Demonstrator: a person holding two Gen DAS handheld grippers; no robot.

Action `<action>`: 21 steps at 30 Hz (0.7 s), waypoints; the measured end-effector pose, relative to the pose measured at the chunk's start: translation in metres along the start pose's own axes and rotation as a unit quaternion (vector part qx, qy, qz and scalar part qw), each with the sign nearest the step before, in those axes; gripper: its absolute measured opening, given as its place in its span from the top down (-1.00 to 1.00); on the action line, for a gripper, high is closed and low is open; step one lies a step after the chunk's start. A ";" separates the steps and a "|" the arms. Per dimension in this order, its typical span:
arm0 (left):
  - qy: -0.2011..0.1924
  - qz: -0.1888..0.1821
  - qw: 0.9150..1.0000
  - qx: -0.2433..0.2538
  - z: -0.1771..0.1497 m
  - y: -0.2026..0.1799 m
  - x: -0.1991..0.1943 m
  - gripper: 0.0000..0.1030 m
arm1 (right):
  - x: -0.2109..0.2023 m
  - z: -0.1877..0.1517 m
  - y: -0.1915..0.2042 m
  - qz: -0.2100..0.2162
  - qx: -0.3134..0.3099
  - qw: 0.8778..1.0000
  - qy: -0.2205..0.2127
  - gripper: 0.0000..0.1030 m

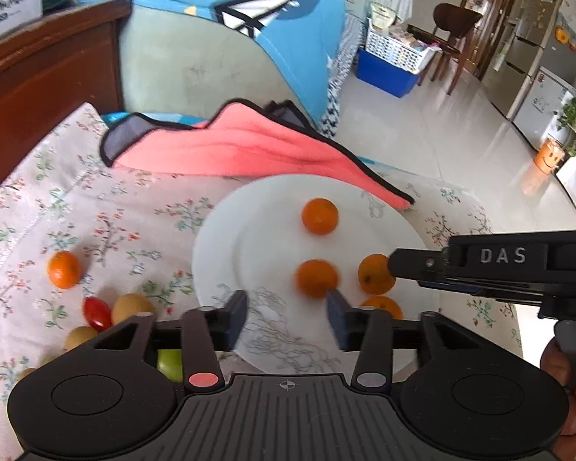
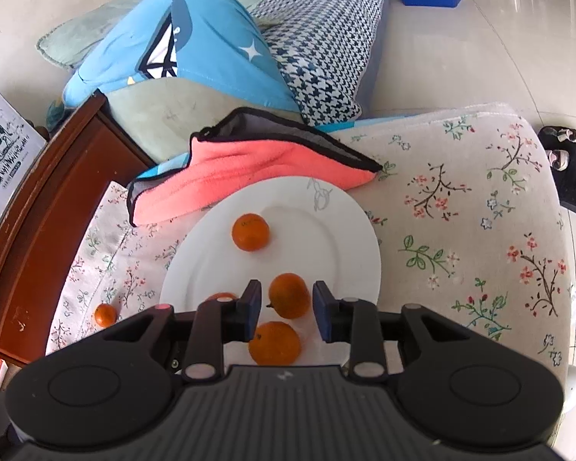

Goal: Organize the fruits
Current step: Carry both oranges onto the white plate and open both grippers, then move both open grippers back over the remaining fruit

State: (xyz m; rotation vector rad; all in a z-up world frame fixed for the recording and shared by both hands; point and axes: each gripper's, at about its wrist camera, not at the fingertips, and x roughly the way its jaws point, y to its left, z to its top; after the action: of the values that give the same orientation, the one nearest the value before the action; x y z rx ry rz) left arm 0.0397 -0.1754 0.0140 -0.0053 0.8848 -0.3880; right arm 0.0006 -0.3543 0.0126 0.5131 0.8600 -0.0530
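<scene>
A white plate [image 1: 219,253] [image 2: 349,230] lies on the floral cloth and holds several oranges. My left gripper [image 1: 287,317] is open over the plate's near rim. A blurred orange [image 1: 318,278] lies just past its fingertips, untouched. My right gripper [image 2: 287,307] [image 1: 393,265] is open, with an orange [image 2: 290,295] [image 1: 376,273] between its fingertips and a gap on both sides. Another orange [image 2: 274,342] lies under its fingers, and one [image 2: 250,231] [image 1: 320,216] sits farther back. Off the plate to the left are one orange [image 1: 64,269] [image 2: 105,314], a cherry tomato [image 1: 96,312], yellowish fruits [image 1: 131,307] and a green fruit [image 1: 169,365].
A pink cloth with black trim [image 1: 226,150] [image 2: 249,169] lies behind the plate, touching its far rim. A dark wooden frame [image 2: 38,223] borders the left side. Blue and green cushions [image 2: 196,50] sit behind. The cloth's edge drops to tiled floor [image 1: 460,146] on the right.
</scene>
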 end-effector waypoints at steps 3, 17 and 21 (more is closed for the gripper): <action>-0.002 0.008 1.000 -0.004 0.004 0.004 -0.007 -0.06 | -0.002 0.001 0.002 0.003 -0.001 1.000 -0.004 0.40; 0.013 0.068 0.997 0.034 0.006 0.039 -0.043 -0.59 | -0.012 -0.012 0.041 0.018 -0.090 0.996 -0.005 0.24; 0.025 0.053 0.998 0.012 0.006 0.061 -0.051 -0.71 | -0.012 -0.020 0.051 0.023 -0.103 0.994 0.004 0.23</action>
State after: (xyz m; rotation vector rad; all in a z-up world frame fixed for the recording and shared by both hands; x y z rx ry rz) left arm 0.0352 -0.1025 0.0464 0.0729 0.9263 -0.3013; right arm -0.0089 -0.3031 0.0319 0.3407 0.8511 0.0801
